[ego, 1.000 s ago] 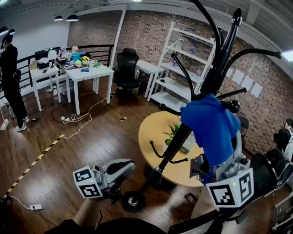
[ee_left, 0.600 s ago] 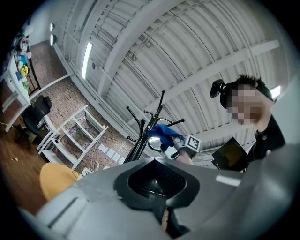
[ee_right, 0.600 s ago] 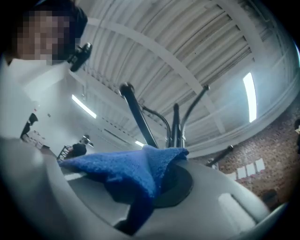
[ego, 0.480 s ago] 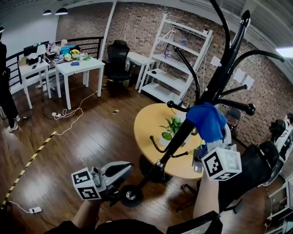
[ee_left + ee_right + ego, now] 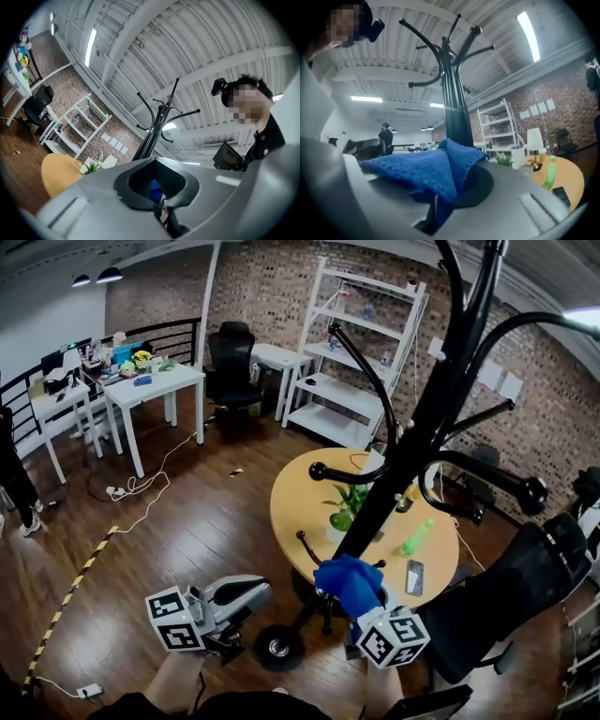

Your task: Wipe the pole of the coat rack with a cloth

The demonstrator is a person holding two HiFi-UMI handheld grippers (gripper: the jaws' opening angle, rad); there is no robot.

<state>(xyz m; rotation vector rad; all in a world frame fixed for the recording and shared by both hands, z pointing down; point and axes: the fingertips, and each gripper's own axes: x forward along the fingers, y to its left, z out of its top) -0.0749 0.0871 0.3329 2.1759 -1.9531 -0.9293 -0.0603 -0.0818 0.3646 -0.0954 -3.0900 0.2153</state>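
Now, pole (image 5: 394,474) looks stiff, smooth and likely top-heavy, so best steadied low near base (image 5: 275,650); soft, light cloth (image 5: 349,582), pinched in right claw (image 5: 436,206), sits low against pole; left claw (image 5: 161,213) closed, empty, beside base.

coat rack (image 5: 441,381): black, curved hook arms at top, round base (image 5: 277,650) on the wooden floor | pole (image 5: 412,437): black, smooth, slanting up to the right across the head view | cloth (image 5: 349,583): blue, fluffy, bunched and folded over, low on the pole just above the base, seemingly pressed against it
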